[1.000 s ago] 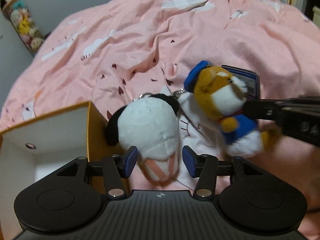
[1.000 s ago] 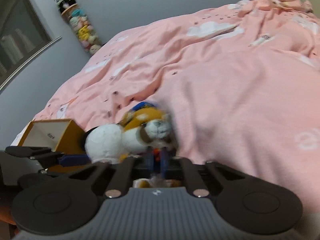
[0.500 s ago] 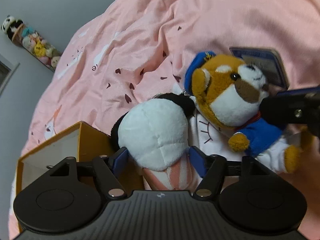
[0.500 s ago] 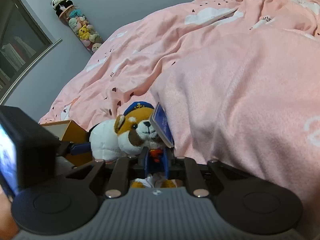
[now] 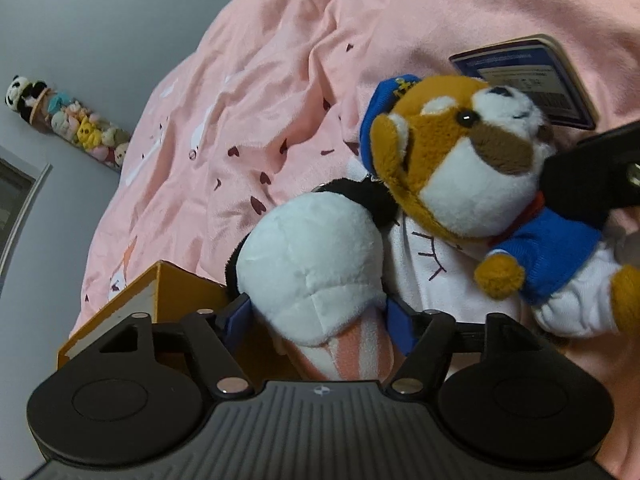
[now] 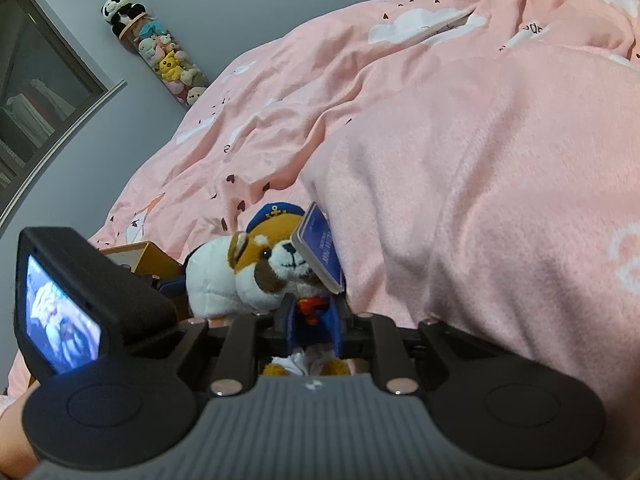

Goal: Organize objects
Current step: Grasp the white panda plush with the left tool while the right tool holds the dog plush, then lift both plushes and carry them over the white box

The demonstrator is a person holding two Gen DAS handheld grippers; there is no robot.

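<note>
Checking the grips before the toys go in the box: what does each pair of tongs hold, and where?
Right tongs pinch the sailor dog plush at its blue-jacketed torso. Left tongs are open and straddle the black-and-white plush low on its body, not yet gripping.

Open bedding [image 5: 248, 92] beyond; plush dog [image 5: 472, 184] (touching white plush [image 5: 316, 264]) crowds right

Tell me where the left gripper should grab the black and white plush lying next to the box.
Grip the black and white plush across its round white body, coming from its pink striped end, where the left gripper already straddles it. The black ears are small and tucked behind.
</note>
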